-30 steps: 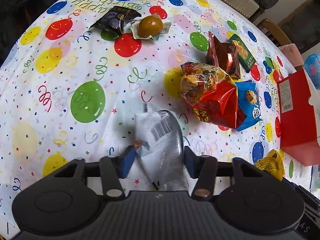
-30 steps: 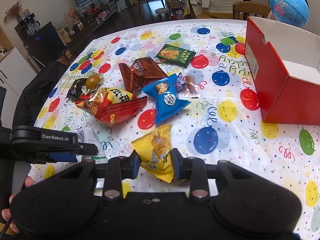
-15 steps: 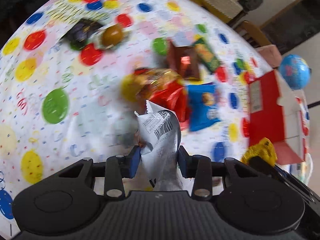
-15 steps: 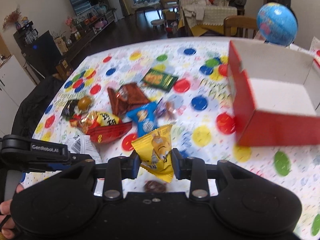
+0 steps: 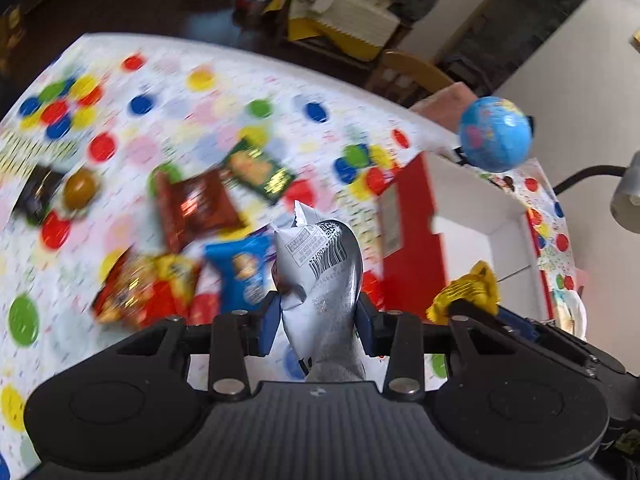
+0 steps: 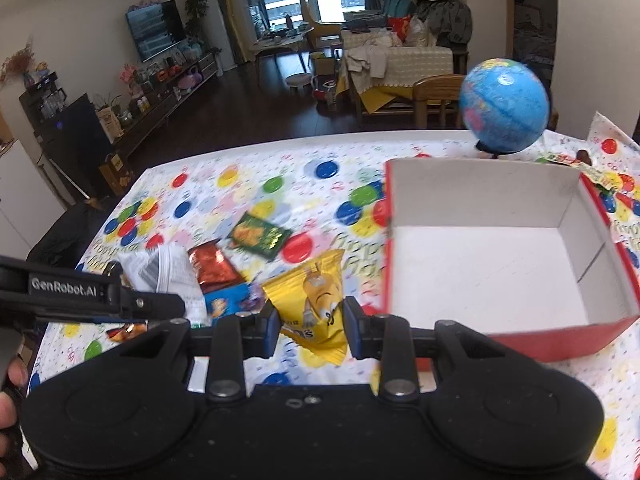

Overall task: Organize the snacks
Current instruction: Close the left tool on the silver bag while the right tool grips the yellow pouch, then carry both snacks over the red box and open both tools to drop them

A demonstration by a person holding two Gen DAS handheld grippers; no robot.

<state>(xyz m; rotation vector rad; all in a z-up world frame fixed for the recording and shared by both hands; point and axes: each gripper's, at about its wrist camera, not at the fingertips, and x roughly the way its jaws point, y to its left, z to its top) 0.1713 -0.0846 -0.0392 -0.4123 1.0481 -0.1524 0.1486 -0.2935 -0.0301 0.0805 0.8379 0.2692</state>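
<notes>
My left gripper is shut on a silver snack packet with a barcode and holds it in the air above the table. My right gripper is shut on a yellow candy packet and holds it raised just left of the red box, whose white inside is empty. The red box also shows in the left wrist view, with the yellow packet in front of it. Several snacks lie on the balloon tablecloth: a green packet, a brown packet, a blue packet and a red-yellow bag.
A blue globe stands behind the box at the table's far edge. A dark packet and a brown round snack lie at the far left. A wooden chair stands beyond the table. The left gripper's body is at my left.
Both grippers have lifted their packets off the table and moved right toward the red box. The left one closed on the silver packet; the box now sits close beside the right gripper.
</notes>
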